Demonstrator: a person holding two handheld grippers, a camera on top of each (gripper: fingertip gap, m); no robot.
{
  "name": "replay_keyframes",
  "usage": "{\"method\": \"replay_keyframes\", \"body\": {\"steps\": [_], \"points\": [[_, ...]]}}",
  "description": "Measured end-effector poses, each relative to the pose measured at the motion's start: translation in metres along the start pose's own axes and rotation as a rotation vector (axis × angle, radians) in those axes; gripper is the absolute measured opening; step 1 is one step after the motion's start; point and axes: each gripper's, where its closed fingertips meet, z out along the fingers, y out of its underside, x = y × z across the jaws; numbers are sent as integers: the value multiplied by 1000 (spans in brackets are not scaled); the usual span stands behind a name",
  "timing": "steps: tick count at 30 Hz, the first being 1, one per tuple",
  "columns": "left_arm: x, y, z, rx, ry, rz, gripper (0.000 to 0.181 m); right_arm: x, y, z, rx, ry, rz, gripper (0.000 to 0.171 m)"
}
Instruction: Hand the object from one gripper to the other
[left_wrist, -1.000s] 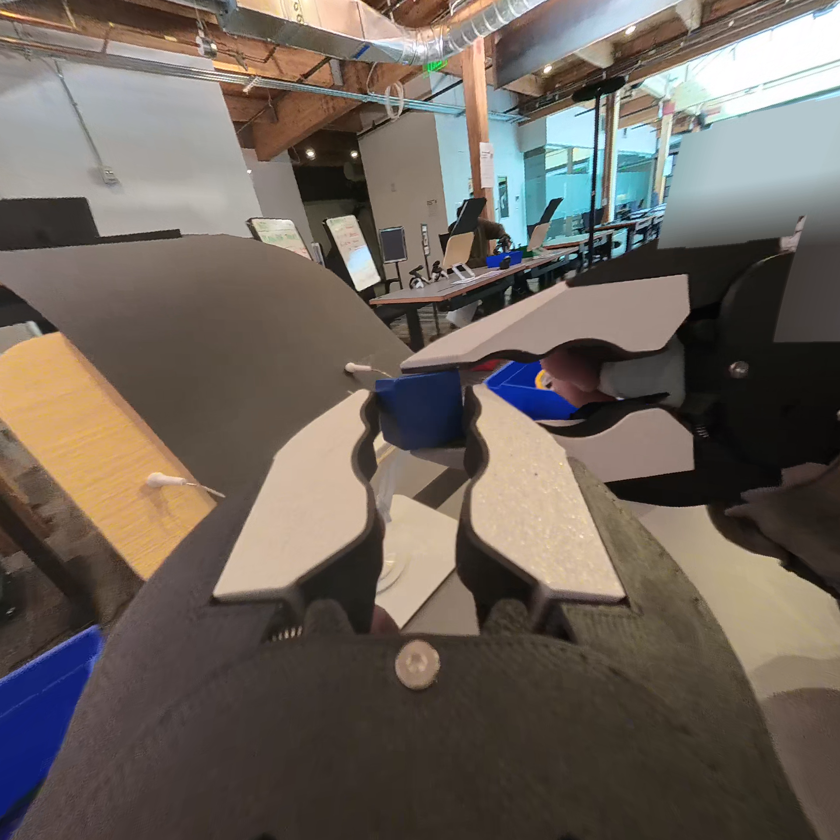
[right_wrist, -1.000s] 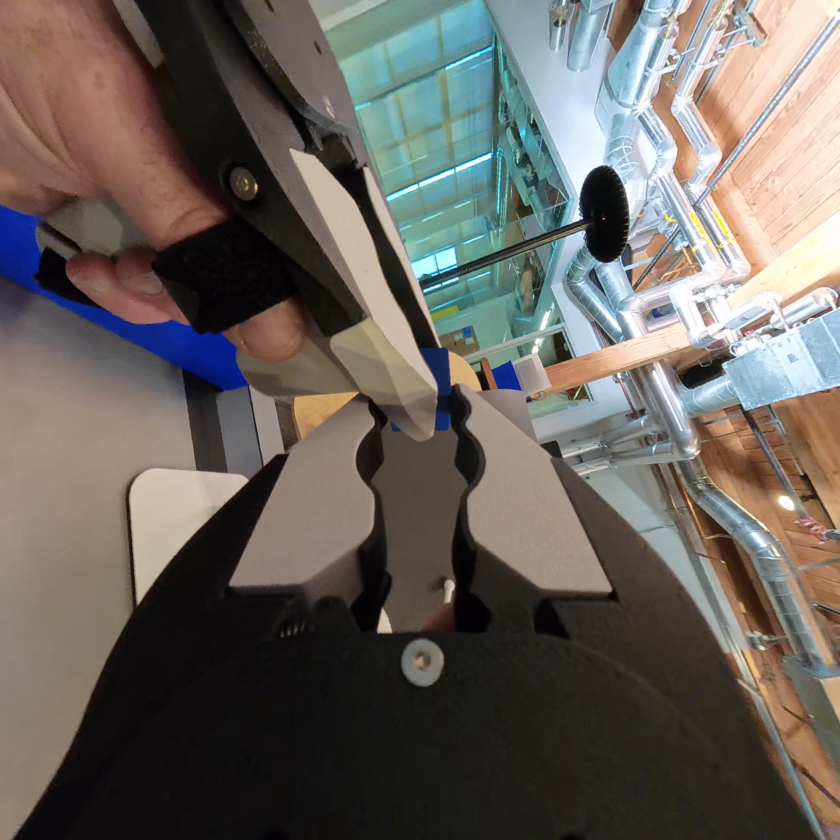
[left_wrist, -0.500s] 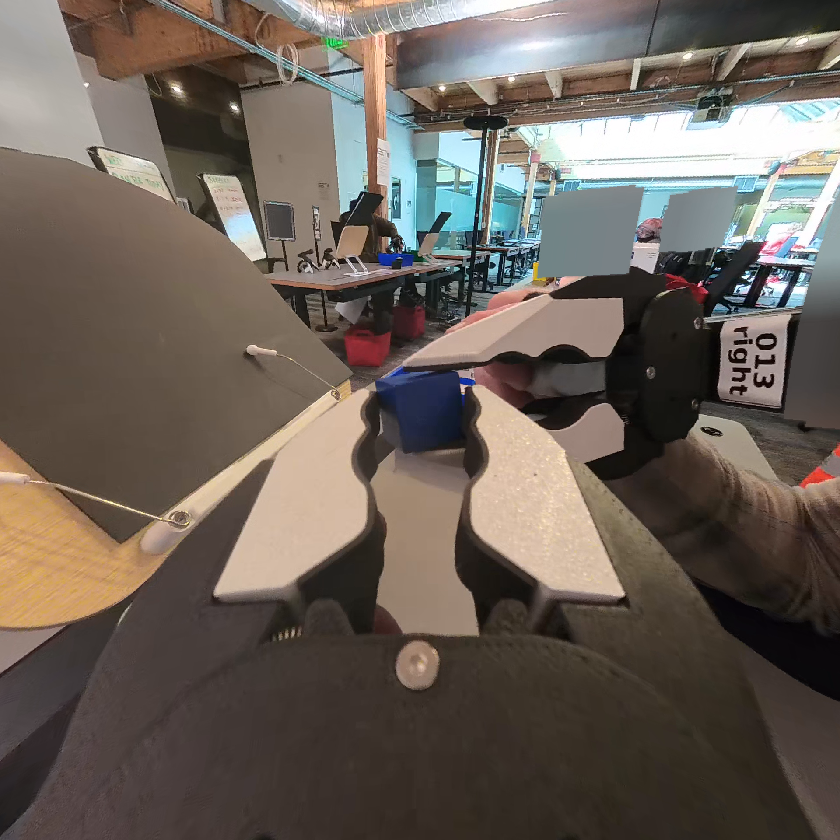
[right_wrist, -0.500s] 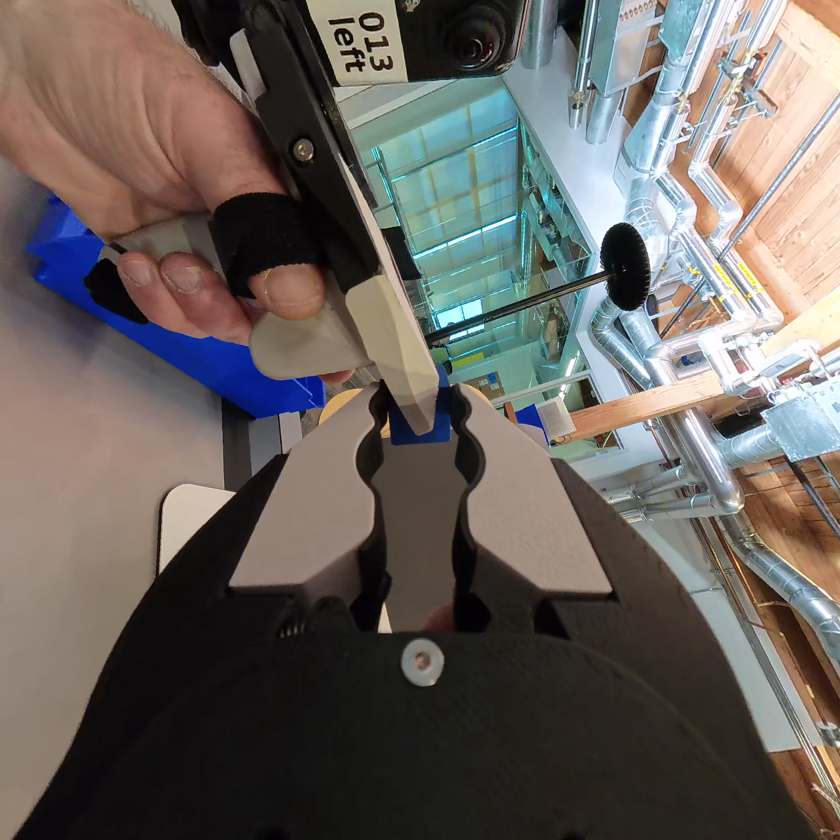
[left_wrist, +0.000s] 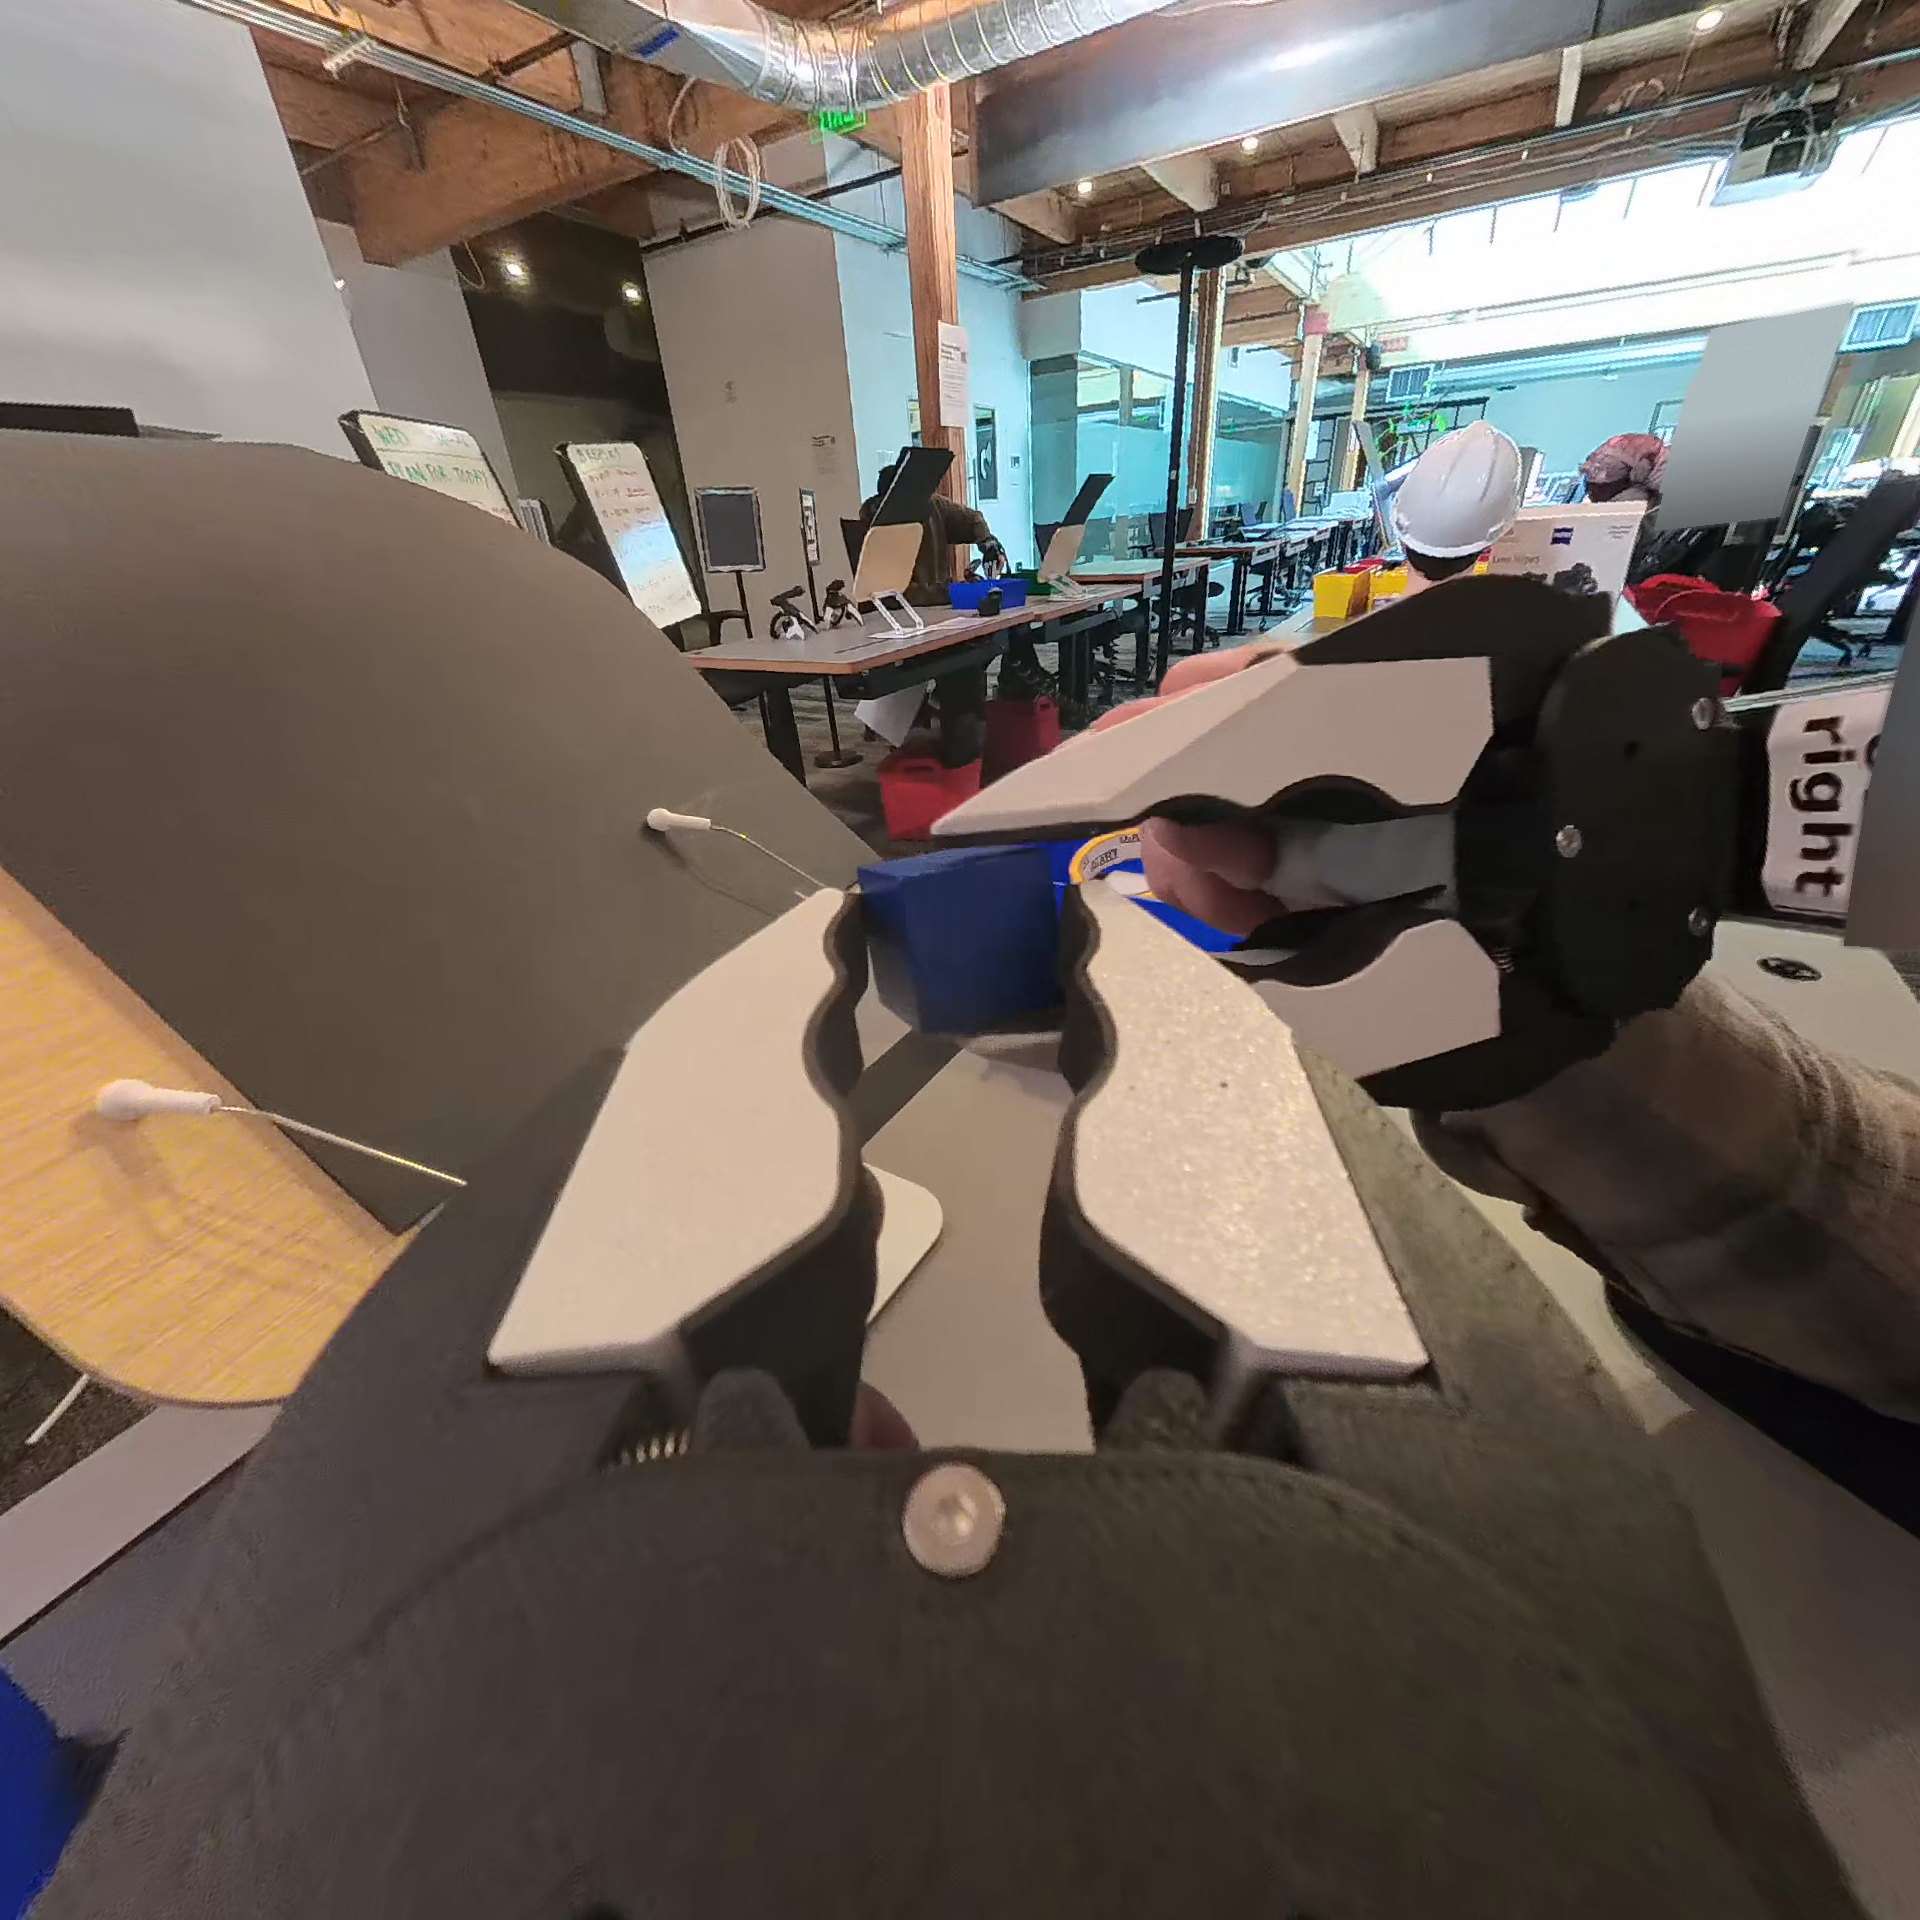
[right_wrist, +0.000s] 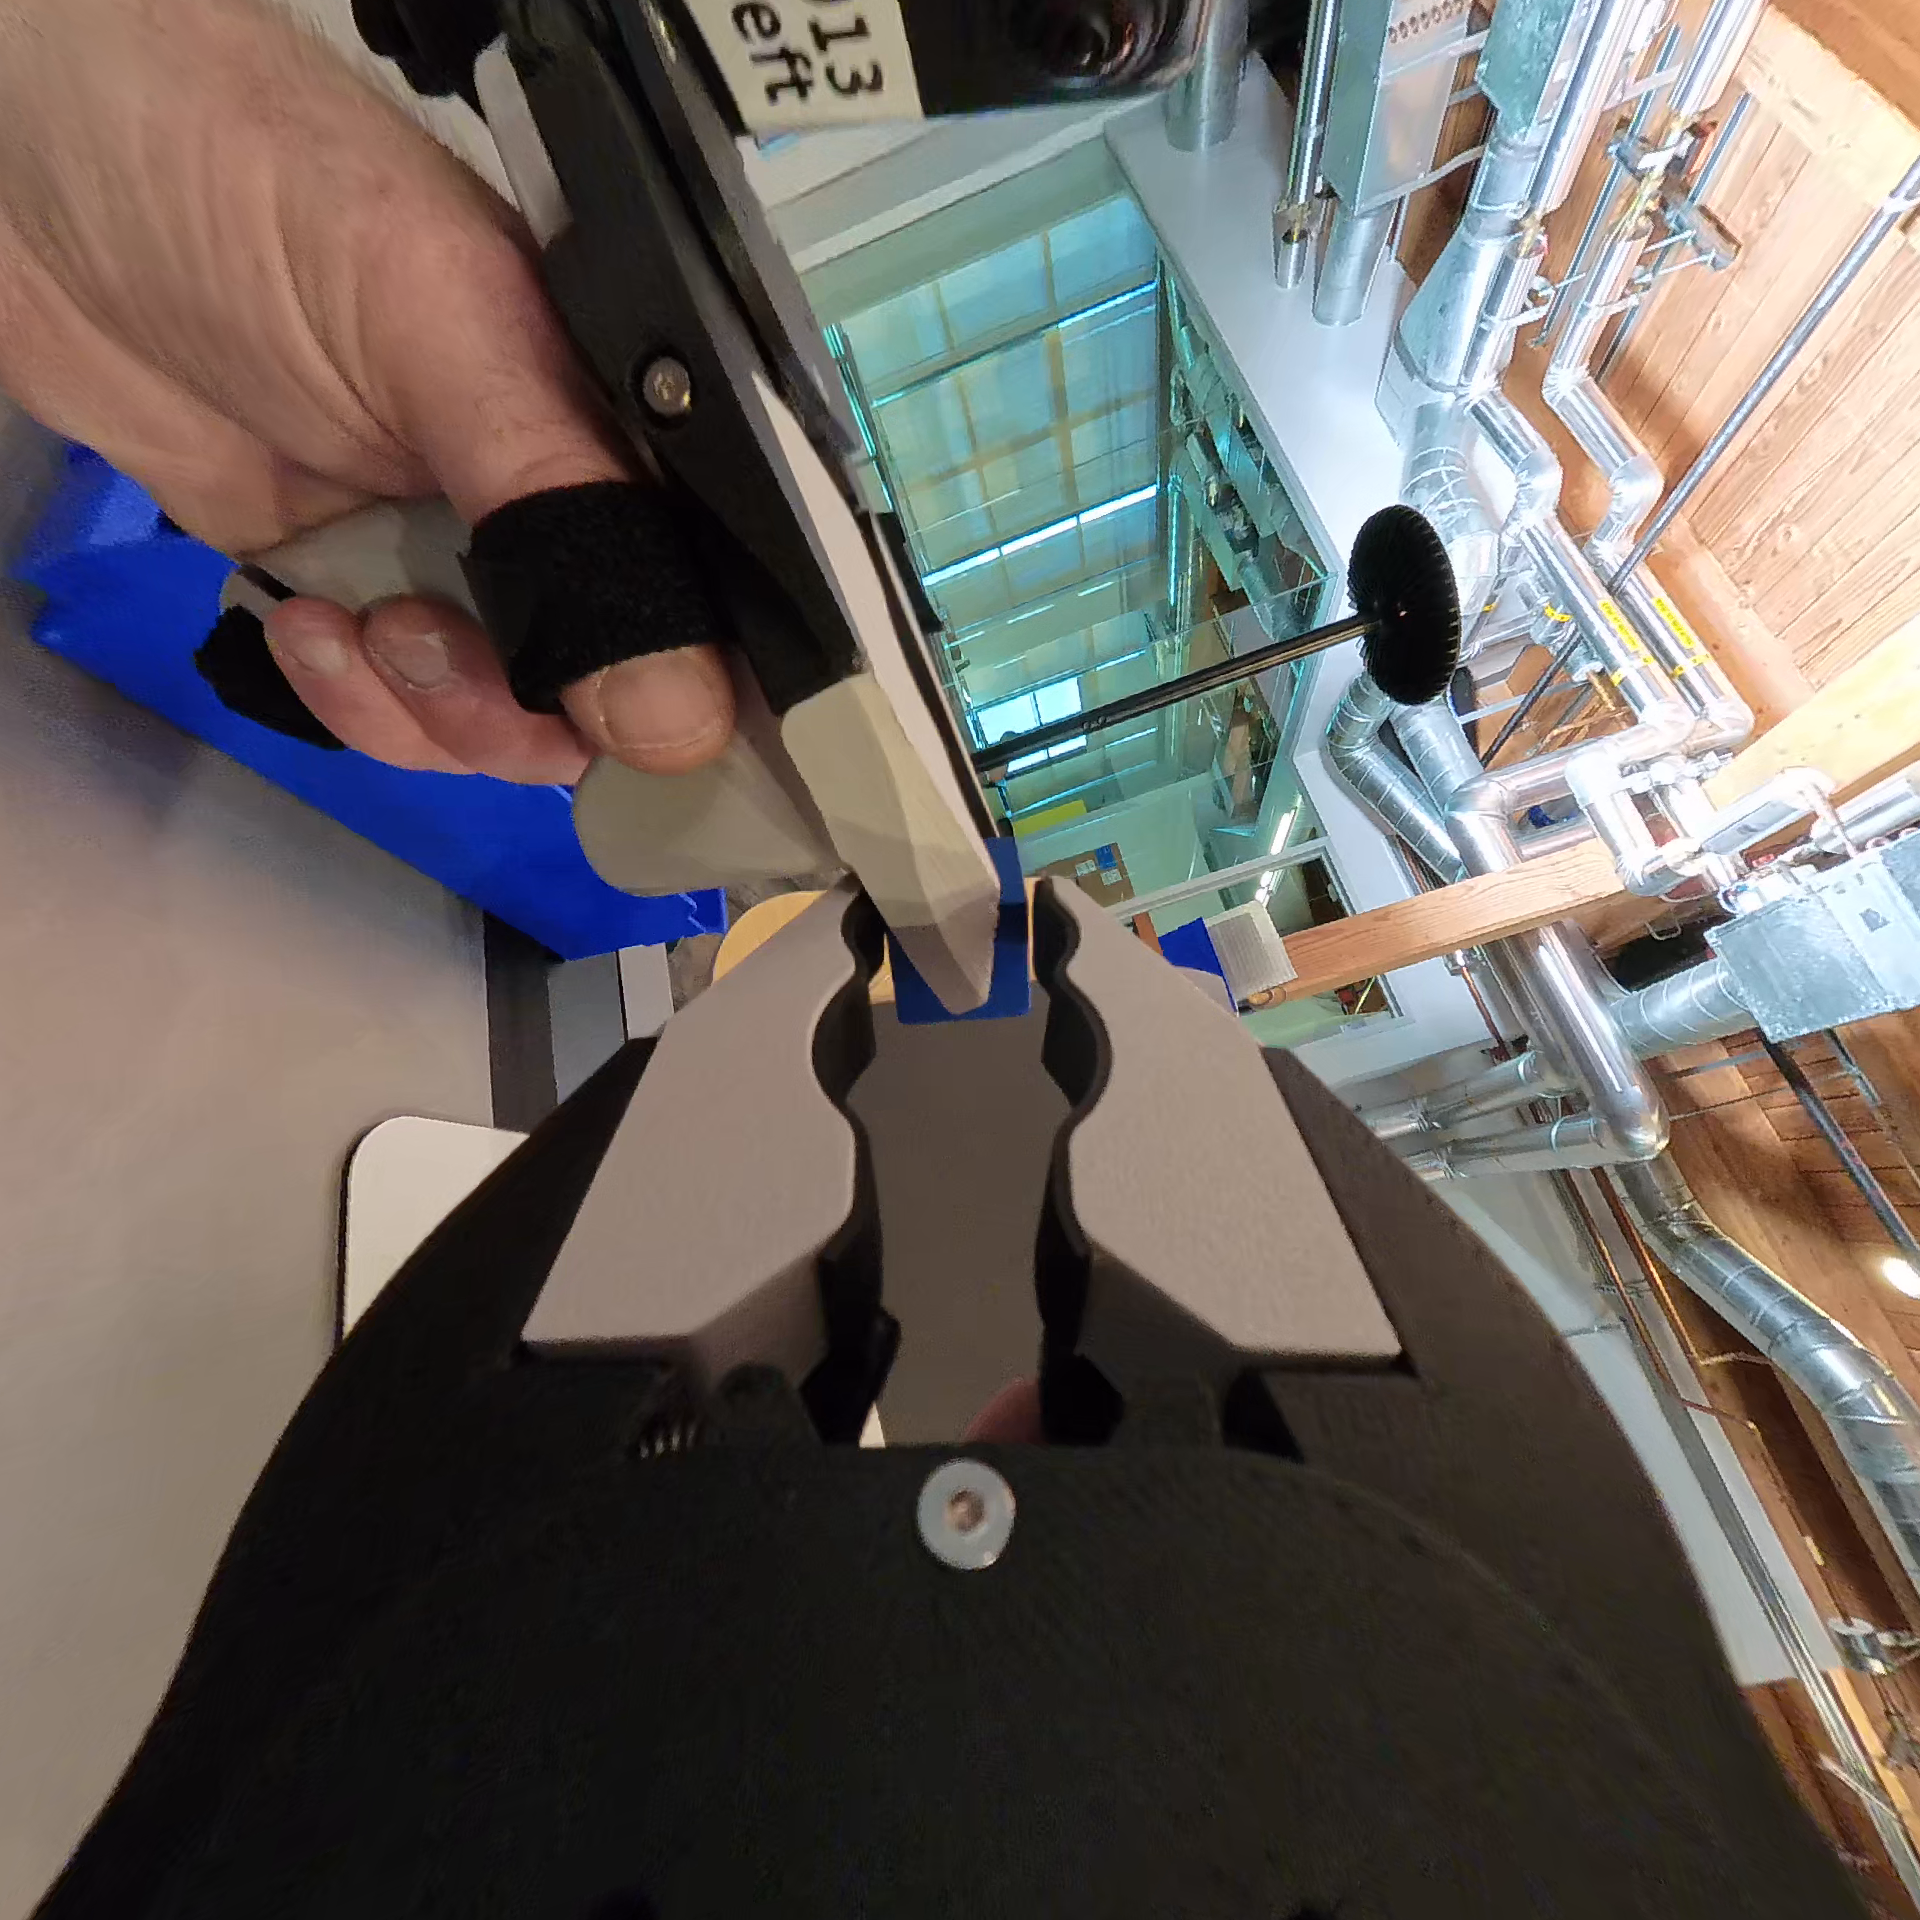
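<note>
1. On the left of the left wrist view, a dark panel (left_wrist: 312, 727) and a wooden board (left_wrist: 125, 1195) stand beside the work area, apart from the handover.
2. In the middle, the left gripper (left_wrist: 961, 935) is closed on a blue block (left_wrist: 961, 951), which is pinched at the fingertips. Gripping it at the tips probably leaves its far end free for the other tool.
3. The block is held in the air above the grey table (left_wrist: 966, 1247). It looks close to a cube, so I cannot pick out a long axis; one corner edge faces the camera.
4. On the right, the right gripper (left_wrist: 1091, 883) comes in sideways, fingers (left_wrist: 1226, 748) one above the other.
5. In the right wrist view, the right gripper's (right_wrist: 951, 935) fingers are parted around the block (right_wrist: 1008, 977), with a slight gap on each side, so I judge the grip not yet taken.
</note>
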Motion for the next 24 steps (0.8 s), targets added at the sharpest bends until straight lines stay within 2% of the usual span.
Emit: {"method": "replay_keyframes", "body": {"steps": [6, 17, 24], "points": [[-3, -7, -4, 39, 8, -22, 34, 3, -5, -5, 45, -25, 74, 30], [2, -20, -10, 126, 38, -15, 34, 12, -10, -11, 153, -94, 389, 31], [1, -26, -13, 170, 39, -29, 34, 16, -8, -13, 170, -90, 434, 26]]}}
